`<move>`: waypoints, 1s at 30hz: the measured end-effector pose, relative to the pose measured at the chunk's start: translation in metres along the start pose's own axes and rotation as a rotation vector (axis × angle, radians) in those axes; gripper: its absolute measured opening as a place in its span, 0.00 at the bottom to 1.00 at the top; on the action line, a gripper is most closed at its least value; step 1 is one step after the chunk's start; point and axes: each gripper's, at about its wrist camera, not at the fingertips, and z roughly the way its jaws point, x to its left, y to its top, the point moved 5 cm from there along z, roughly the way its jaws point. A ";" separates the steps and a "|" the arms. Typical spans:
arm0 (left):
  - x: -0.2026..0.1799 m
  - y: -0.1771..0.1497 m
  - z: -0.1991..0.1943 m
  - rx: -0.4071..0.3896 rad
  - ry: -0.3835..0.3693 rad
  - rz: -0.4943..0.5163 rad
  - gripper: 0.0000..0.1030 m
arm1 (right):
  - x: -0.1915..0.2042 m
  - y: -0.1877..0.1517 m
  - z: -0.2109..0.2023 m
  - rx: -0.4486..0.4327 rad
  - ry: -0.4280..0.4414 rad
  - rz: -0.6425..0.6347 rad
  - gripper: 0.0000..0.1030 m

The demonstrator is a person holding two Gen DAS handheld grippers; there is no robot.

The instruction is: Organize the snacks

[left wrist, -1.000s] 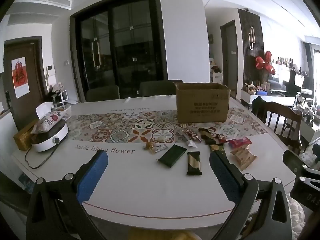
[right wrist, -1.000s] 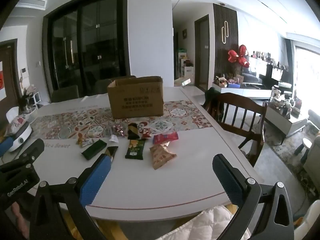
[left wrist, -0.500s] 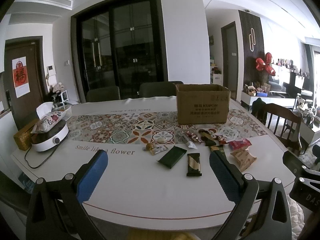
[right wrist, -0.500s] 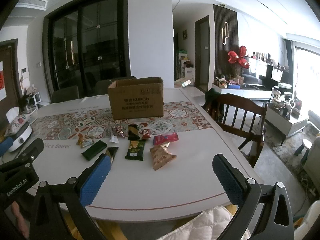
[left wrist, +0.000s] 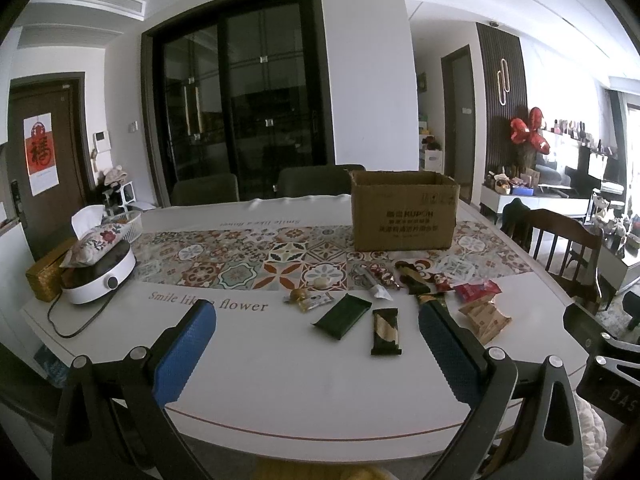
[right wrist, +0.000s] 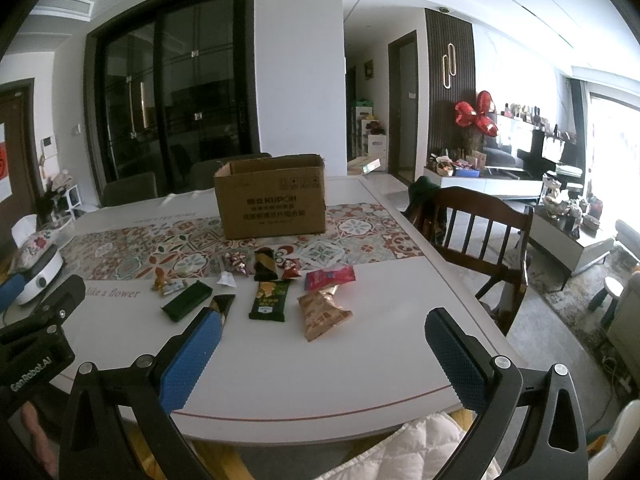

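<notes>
The white dining table [right wrist: 360,360] fills mid-frame in both views, its open brown cardboard box [right wrist: 272,200] standing upper centre on the patterned tile runner [left wrist: 240,256]. Below the box lie the scattered snack packets, among them a tan crinkled bag [right wrist: 322,312] and a flat dark green pouch [left wrist: 342,315]. Left gripper [left wrist: 316,344] and right gripper [right wrist: 320,352] both gape wide, empty. Advisable: approach one packet low, squarely. Against earlier frames, both views sit marginally closer.

box interior [left wrist: 394,176]: hidden by walls | striped bar [right wrist: 222,307]: partly behind fingers [right wrist: 192,354] | small candies [left wrist: 300,295]: too small
</notes>
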 end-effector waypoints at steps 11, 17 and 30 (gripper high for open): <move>-0.002 0.003 -0.001 -0.002 0.002 -0.002 1.00 | 0.000 0.000 0.001 -0.002 0.000 0.000 1.00; -0.003 0.007 -0.001 -0.003 0.002 -0.003 1.00 | 0.001 -0.001 0.001 0.000 0.000 0.000 1.00; -0.002 0.005 -0.001 -0.005 -0.002 -0.004 1.00 | 0.000 -0.002 0.002 0.000 0.000 0.000 1.00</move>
